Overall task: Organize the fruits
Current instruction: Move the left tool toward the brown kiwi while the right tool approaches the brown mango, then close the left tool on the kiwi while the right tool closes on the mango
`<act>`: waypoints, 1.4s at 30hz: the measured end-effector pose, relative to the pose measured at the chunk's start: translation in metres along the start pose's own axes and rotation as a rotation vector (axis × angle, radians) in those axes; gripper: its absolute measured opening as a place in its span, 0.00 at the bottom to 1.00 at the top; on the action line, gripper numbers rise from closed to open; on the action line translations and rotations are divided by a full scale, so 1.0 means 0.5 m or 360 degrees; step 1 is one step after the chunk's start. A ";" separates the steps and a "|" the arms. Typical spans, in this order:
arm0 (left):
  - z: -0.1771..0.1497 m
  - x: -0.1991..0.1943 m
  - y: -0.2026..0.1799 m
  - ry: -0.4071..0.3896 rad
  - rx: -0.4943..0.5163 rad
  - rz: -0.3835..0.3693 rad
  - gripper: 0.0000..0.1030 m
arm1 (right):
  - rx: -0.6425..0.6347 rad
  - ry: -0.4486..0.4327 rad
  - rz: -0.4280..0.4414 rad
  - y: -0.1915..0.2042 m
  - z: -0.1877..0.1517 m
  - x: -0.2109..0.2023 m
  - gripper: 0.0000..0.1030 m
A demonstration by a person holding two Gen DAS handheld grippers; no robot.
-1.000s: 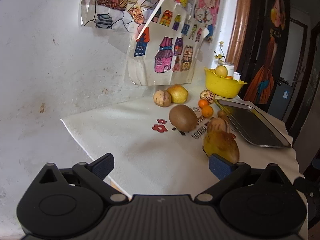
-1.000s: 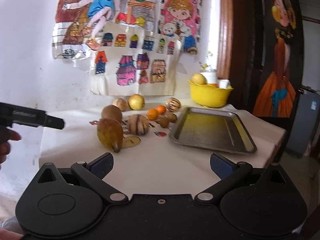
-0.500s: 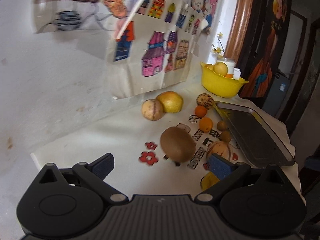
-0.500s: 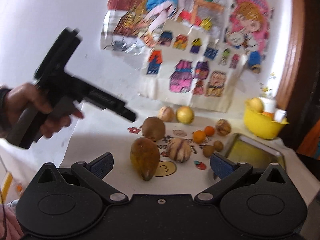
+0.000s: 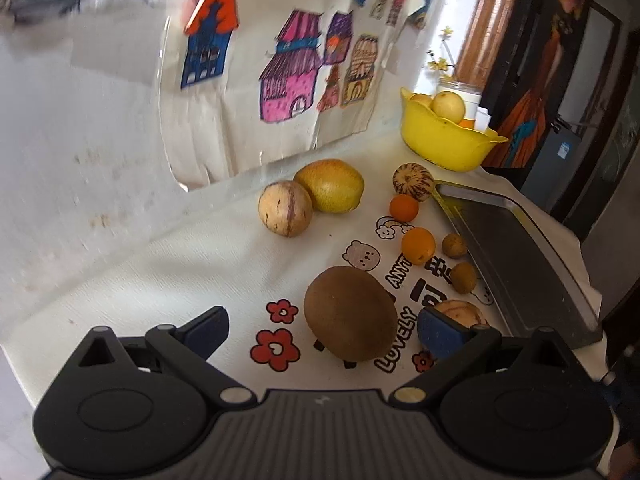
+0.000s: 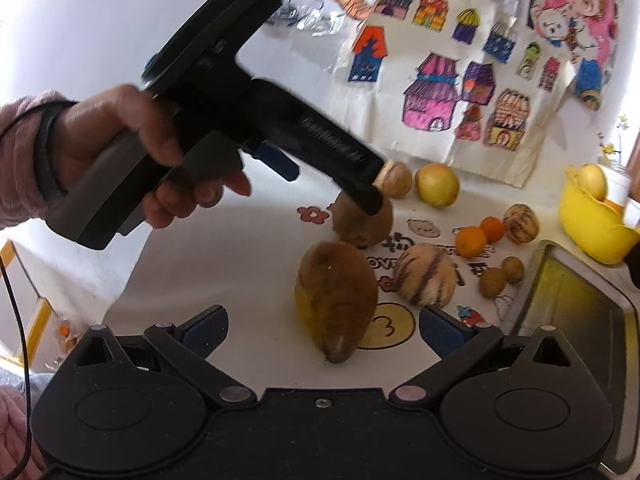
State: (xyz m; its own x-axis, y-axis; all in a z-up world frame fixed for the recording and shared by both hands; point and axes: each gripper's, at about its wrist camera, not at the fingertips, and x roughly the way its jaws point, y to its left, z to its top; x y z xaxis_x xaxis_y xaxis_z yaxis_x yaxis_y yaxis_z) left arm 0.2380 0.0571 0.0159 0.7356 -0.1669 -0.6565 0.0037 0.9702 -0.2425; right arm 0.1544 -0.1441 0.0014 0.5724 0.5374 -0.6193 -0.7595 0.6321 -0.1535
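My left gripper (image 5: pixel 324 330) is open just above the tablecloth, with a round brown fruit (image 5: pixel 348 314) lying between its fingers, untouched. The right wrist view shows a hand (image 6: pixel 132 140) holding that gripper over the same brown fruit (image 6: pixel 362 224). My right gripper (image 6: pixel 324 328) is open too, and a yellow-brown mango-like fruit (image 6: pixel 336 296) lies between its fingers. A striped pale fruit (image 6: pixel 426 280) sits just right of it. Two oranges (image 5: pixel 418 245) and two small brown fruits (image 5: pixel 464 276) lie beside a metal tray (image 5: pixel 516 264).
A yellow bowl (image 5: pixel 444 140) with fruit stands at the back right, near the wall. A yellow fruit (image 5: pixel 330 186), a pale striped one (image 5: pixel 285 208) and another striped one (image 5: pixel 413 182) lie at the back. Drawings hang on the wall. The table edge drops off on the left.
My left gripper has moved forward over the table until the brown fruit lies between its fingers. My right gripper has swung left and closer to the mango-like fruit. Both stay open.
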 end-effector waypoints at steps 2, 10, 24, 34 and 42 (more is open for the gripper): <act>0.001 0.012 0.005 0.0017 -0.0065 -0.0014 0.96 | 0.0004 0.0022 0.0008 -0.001 0.000 0.015 0.94; 0.003 0.048 0.002 0.0075 -0.0157 -0.0092 0.84 | 0.0138 0.0068 0.0038 -0.029 0.007 0.058 0.83; 0.011 0.068 -0.002 0.0085 -0.0235 -0.0080 0.60 | 0.0215 0.0031 0.0048 -0.044 0.007 0.079 0.66; 0.005 0.068 -0.003 0.0038 -0.0246 -0.0080 0.59 | 0.0222 0.0011 0.0071 -0.047 0.005 0.082 0.55; -0.003 0.056 -0.006 0.0035 -0.0231 -0.0074 0.58 | 0.0250 -0.0034 0.0070 -0.046 -0.006 0.072 0.52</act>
State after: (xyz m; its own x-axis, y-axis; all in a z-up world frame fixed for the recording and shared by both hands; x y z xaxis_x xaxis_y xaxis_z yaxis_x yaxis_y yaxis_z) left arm 0.2574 0.0493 -0.0029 0.7219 -0.2167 -0.6572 -0.0614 0.9259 -0.3727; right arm 0.1912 -0.1410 -0.0197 0.5476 0.5769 -0.6061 -0.7272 0.6864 -0.0037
